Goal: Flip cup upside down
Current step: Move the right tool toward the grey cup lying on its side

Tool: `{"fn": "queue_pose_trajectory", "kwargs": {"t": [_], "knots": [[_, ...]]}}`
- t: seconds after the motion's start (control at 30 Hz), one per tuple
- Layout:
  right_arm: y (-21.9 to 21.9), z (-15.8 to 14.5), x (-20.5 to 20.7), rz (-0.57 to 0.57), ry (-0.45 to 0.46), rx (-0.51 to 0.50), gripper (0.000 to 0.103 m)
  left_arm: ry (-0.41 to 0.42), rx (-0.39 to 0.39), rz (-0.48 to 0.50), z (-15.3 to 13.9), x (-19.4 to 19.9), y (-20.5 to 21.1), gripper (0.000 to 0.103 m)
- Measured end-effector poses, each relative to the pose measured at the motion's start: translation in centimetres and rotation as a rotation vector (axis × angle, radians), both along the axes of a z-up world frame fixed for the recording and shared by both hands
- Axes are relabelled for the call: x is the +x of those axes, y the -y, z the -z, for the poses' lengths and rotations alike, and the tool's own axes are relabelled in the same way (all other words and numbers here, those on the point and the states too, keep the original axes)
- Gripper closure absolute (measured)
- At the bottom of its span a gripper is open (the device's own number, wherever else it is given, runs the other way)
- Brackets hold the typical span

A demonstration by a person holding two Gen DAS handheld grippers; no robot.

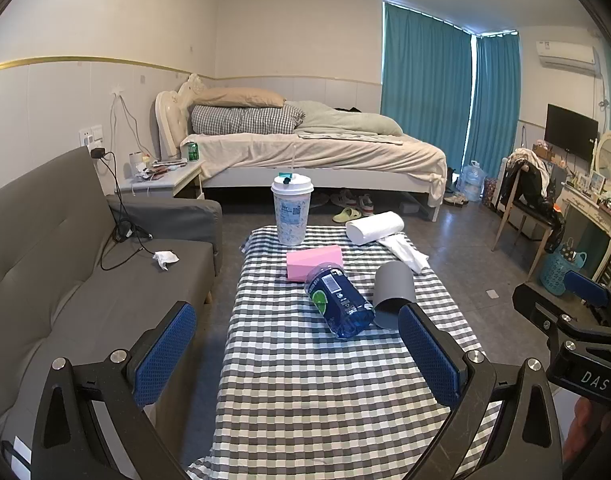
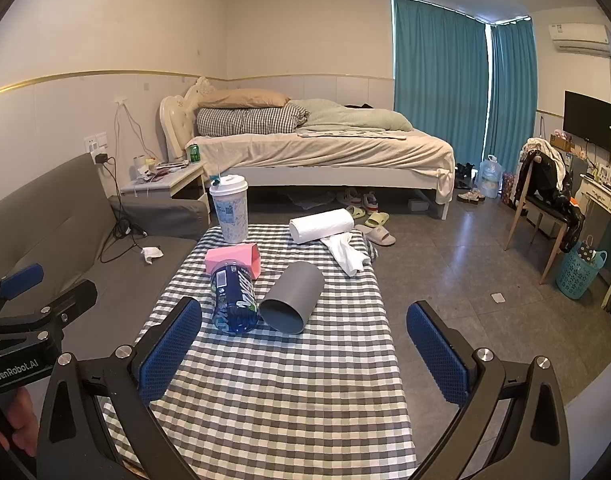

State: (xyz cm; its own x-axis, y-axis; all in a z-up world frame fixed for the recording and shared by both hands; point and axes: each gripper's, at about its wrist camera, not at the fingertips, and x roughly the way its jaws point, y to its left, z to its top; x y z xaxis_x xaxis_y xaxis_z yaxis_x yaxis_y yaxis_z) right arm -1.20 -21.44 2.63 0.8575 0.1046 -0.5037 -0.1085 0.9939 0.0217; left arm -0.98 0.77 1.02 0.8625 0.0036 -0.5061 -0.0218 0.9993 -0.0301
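Observation:
A grey cup (image 1: pixel 393 292) lies on its side on the checked table (image 1: pixel 325 392), its open mouth toward me; it also shows in the right wrist view (image 2: pixel 293 298). My left gripper (image 1: pixel 297 354) is open and empty, hovering over the near part of the table, short of the cup. My right gripper (image 2: pixel 305 348) is open and empty, also short of the cup and a little above the cloth (image 2: pixel 273 400). Each gripper shows at the edge of the other's view.
A blue bottle (image 1: pixel 339 304) lies on its side just left of the cup, touching or nearly so. Behind stand a pink box (image 1: pixel 313 260), a white lidded drink cup (image 1: pixel 291 212) and a paper towel roll (image 1: pixel 375 226). A grey sofa (image 1: pixel 85 280) runs along the left.

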Motion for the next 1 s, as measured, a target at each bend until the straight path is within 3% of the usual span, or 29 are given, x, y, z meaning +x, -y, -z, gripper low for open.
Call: {"fn": "queue_pose_trajectory", "kwargs": {"t": [1.0], "knots": [[-0.36,0.02,-0.34,-0.008,0.000,0.014,0.000,0.001,-0.010,0.002,0.31,-0.26,0.11,0.000]]}}
